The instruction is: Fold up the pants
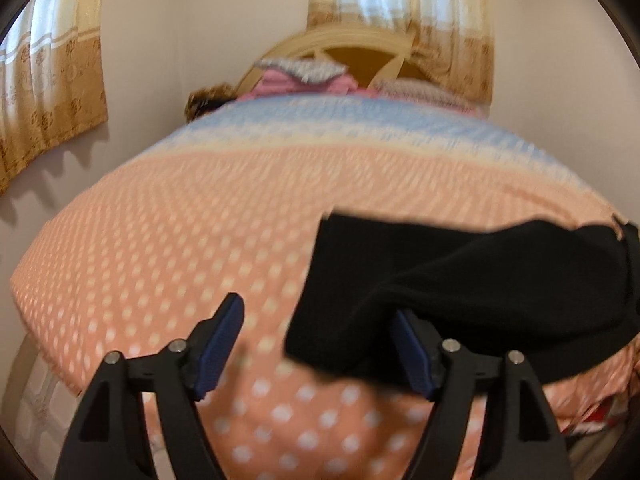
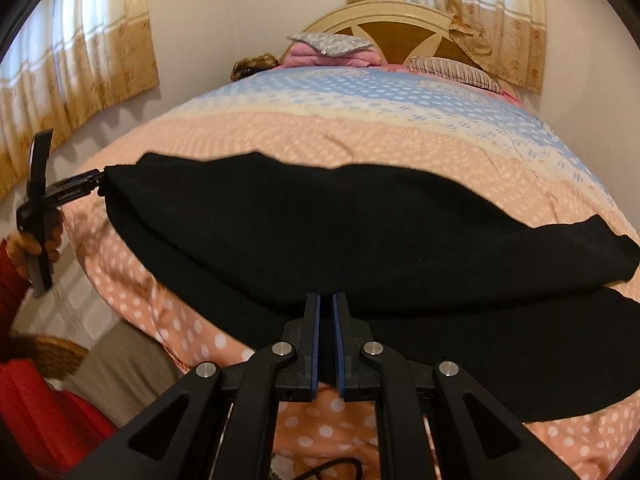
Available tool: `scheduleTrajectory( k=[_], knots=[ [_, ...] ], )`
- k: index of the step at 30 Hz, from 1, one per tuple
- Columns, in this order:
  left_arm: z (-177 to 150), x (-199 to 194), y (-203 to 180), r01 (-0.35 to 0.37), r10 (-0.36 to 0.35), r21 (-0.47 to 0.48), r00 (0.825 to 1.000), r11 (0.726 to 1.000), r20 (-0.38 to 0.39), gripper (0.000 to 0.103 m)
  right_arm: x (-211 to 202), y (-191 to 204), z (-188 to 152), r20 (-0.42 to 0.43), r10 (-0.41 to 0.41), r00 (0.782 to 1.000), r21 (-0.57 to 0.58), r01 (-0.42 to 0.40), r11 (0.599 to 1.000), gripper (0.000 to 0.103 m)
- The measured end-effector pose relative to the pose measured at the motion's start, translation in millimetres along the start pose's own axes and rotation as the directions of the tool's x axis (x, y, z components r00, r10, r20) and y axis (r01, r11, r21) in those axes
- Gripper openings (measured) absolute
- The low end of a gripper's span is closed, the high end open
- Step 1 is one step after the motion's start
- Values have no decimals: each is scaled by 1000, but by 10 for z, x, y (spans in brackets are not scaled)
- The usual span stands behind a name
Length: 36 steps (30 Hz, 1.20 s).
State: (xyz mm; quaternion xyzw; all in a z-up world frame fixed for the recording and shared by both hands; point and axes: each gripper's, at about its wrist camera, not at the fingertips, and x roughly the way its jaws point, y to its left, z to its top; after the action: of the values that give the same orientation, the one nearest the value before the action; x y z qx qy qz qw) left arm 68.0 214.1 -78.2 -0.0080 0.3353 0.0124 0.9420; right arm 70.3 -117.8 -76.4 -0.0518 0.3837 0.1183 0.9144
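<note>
Black pants (image 2: 320, 232) lie across the near part of a bed with a peach polka-dot cover (image 2: 360, 136), folded lengthwise with one layer over another. My right gripper (image 2: 327, 304) is shut on the pants' near edge. In the left wrist view, my left gripper (image 1: 320, 320) is open, and the pants' left end (image 1: 460, 280) rests over its right finger (image 1: 412, 348). In the right wrist view the left gripper (image 2: 100, 180) shows at the far left, touching the pants' left corner.
A headboard (image 2: 400, 28), pillows (image 2: 332, 46) and a striped pillow (image 2: 452, 70) stand at the far end. Curtains (image 2: 80, 60) hang on the left wall. A wicker basket (image 2: 52, 356) sits on the floor at lower left.
</note>
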Motion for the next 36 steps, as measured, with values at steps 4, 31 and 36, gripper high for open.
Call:
scheduleTrajectory(
  k=[4, 31, 36],
  knots=[
    [-122, -72, 115, -25, 23, -32, 998, 999, -53, 84, 134, 111, -146, -59, 10, 998, -45, -13, 999, 6],
    [79, 159, -17, 369, -421, -476, 907, 798, -2, 84, 1078, 83, 401, 102, 370, 924, 328, -382, 864, 7],
    [163, 132, 106, 239, -246, -461, 968, 855, 46, 82, 1063, 159, 388, 105, 323, 941, 274, -339, 900, 7]
  ],
)
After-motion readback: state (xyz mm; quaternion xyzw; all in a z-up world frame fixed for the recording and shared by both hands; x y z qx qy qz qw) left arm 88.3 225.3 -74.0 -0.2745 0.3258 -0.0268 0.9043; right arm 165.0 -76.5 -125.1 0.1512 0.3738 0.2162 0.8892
